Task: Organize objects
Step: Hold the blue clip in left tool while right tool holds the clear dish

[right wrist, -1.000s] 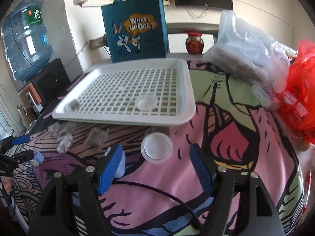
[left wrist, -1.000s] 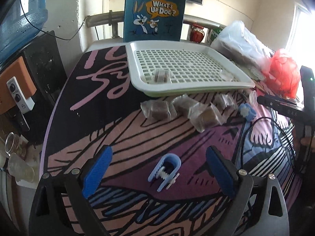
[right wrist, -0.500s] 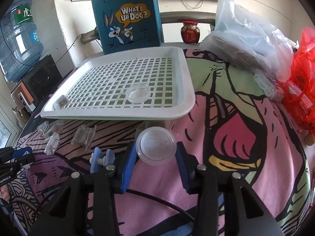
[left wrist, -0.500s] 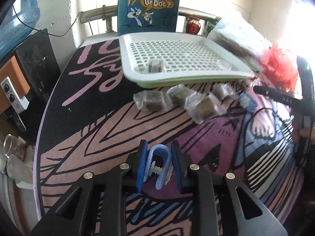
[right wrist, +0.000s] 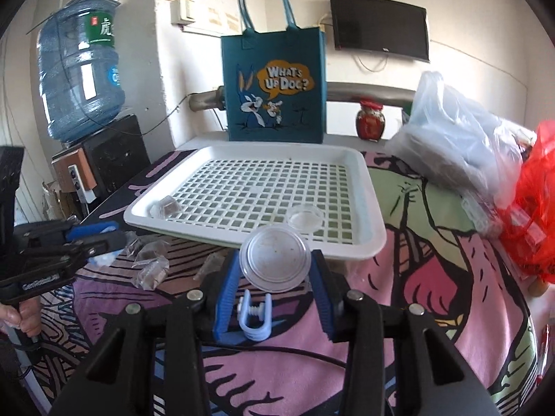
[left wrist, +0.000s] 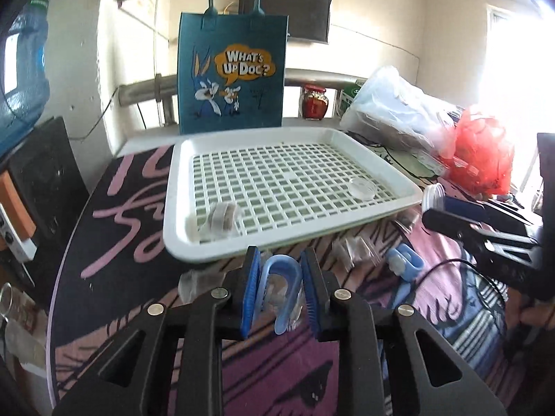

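Note:
My left gripper (left wrist: pixel 280 291) is shut on a light blue plastic clip (left wrist: pixel 279 286) and holds it above the table, just before the near rim of the white slotted tray (left wrist: pixel 208 253). My right gripper (right wrist: pixel 275 279) is shut on a clear round lid (right wrist: pixel 275 258), lifted near the tray's front right corner (right wrist: pixel 373 242). In the tray lie a wrapped brown block (left wrist: pixel 222 218) and a small clear lid (left wrist: pixel 362 187). A second blue clip (right wrist: pixel 255 315) lies on the cloth below the right gripper.
Several wrapped blocks (right wrist: pixel 151 268) lie on the patterned cloth in front of the tray. A blue tote bag (right wrist: pixel 274 86) stands behind the tray. Clear and red plastic bags (right wrist: pixel 485 159) fill the right side. A black cable (right wrist: pixel 277 350) crosses the cloth.
Both grippers have lifted off the cloth with what they hold and moved toward the tray. The left one carries the clip, the right one the round lid.

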The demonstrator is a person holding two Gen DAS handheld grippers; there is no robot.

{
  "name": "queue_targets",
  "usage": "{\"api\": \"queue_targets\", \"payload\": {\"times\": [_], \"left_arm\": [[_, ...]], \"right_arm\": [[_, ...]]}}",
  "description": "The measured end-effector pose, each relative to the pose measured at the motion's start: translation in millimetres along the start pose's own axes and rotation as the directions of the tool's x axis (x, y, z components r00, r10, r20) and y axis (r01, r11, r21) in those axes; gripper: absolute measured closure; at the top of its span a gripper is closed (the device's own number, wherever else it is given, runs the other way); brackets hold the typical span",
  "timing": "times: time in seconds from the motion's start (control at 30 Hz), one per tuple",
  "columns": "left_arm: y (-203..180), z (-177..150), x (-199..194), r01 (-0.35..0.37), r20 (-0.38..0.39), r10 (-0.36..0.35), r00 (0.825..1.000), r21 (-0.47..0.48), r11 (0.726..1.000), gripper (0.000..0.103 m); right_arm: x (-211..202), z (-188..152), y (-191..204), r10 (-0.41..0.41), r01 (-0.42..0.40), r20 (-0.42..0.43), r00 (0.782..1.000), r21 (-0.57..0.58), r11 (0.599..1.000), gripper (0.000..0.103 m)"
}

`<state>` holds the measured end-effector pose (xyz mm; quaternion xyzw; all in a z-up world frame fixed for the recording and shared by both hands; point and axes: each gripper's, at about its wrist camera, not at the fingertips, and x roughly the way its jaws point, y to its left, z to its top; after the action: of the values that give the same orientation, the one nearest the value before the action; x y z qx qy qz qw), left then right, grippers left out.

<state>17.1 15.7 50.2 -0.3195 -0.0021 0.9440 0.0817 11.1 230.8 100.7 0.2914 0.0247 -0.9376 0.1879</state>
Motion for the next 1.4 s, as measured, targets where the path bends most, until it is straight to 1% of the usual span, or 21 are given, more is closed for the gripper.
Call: {"api": "queue_targets", "payload": {"times": [0.17, 0.33, 0.57, 0.8, 1.4], "left_arm": [[-2.3, -3.1, 3.3, -0.018, 0.04, 0.018, 0.999, 0.012, 1.0, 0.08], [0.1, -4.3, 0.7, -0.02, 0.056, 0.02, 0.998, -0.006, 1.0, 0.081], [-4.2, -5.3, 0.2, -0.016, 0.059, 0.015, 0.998, 0.017, 1.0, 0.081], [-1.5, -4.1, 3.1, -0.009, 0.044, 0.009, 0.999, 0.002, 1.0, 0.081], [-1.0, -4.7, 2.6, -0.007, 0.042, 0.008, 0.999, -0.009, 1.0, 0.081]], "right_arm": [[0.8, -2.8, 4.5, -0.003, 0.004, 0.027, 1.0, -0.02, 1.0, 0.064], [3.1, -6.6, 1.8, 0.021, -0.02, 0.02, 1.0, -0.009, 1.0, 0.064], [0.3, -7.3, 2.0, 0.028, -0.028, 0.034, 0.999, -0.01, 1.0, 0.064], [0.3, -6.6, 1.4, 0.032, -0.032, 0.033, 0.999, -0.001, 0.999, 0.064], [-0.7, -5.6, -0.1, 0.034, -0.034, 0.031, 0.999, 0.005, 0.999, 0.064]]}}
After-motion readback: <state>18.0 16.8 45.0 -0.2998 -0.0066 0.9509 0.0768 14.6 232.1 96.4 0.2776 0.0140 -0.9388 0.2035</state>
